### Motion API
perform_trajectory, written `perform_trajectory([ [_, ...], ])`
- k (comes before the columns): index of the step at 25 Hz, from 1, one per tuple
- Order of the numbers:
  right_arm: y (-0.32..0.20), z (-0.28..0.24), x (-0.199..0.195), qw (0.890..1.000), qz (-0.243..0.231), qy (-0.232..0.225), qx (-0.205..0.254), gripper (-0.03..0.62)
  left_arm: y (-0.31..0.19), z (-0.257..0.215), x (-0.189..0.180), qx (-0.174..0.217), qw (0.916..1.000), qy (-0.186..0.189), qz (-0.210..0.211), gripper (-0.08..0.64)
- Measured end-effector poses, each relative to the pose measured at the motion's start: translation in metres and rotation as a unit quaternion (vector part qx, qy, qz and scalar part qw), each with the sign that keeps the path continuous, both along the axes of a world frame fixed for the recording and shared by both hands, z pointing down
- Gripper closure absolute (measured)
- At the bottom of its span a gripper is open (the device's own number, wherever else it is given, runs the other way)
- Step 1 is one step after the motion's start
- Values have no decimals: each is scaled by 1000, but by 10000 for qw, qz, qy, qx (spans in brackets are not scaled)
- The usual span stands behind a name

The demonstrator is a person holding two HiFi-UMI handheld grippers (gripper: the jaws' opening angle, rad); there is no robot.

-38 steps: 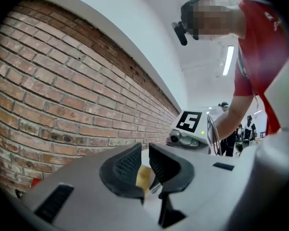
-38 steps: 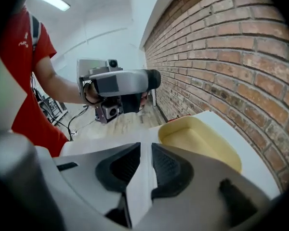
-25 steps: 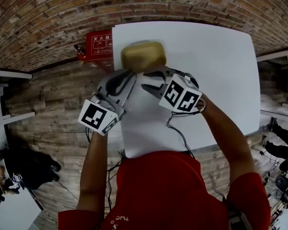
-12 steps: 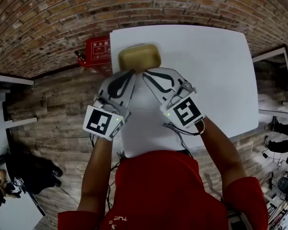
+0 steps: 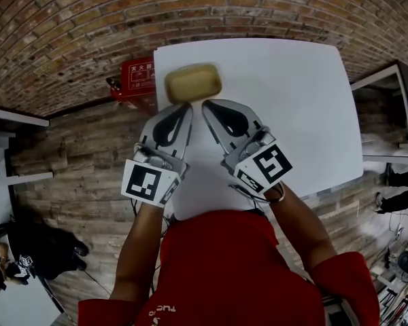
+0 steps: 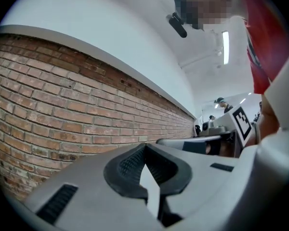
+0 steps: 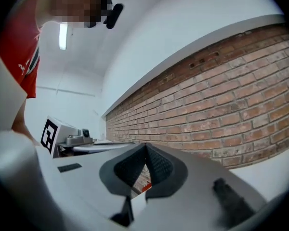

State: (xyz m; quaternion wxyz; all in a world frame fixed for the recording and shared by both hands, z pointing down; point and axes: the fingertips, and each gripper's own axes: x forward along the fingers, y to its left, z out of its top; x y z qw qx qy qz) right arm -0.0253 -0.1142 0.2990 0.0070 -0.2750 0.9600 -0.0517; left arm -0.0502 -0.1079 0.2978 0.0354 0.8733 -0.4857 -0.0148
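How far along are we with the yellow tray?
Done: nothing that shows; the tray sits on the table by its left edge. In hand: nothing; left gripper and right gripper are shut and empty, tips just short of the tray. Left: the tray is not yet touched.

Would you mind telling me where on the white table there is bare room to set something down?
The table is bare over its whole right half, from the yellow dish across to the right edge. The crowded spot is the far left corner: the dish sits there, with the left gripper and right gripper just short of it, both shut.
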Motion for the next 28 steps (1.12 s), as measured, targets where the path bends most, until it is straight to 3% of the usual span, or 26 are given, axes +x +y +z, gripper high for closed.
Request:
perform_trajectory([
  [6, 11, 4, 10, 9998, 73, -60, -184, 561, 13, 2, 14, -4, 9999, 7, 113, 545],
  [28, 23, 5, 18, 9998, -195, 90, -34, 561, 22, 3, 26, -34, 10000, -7, 61, 545],
])
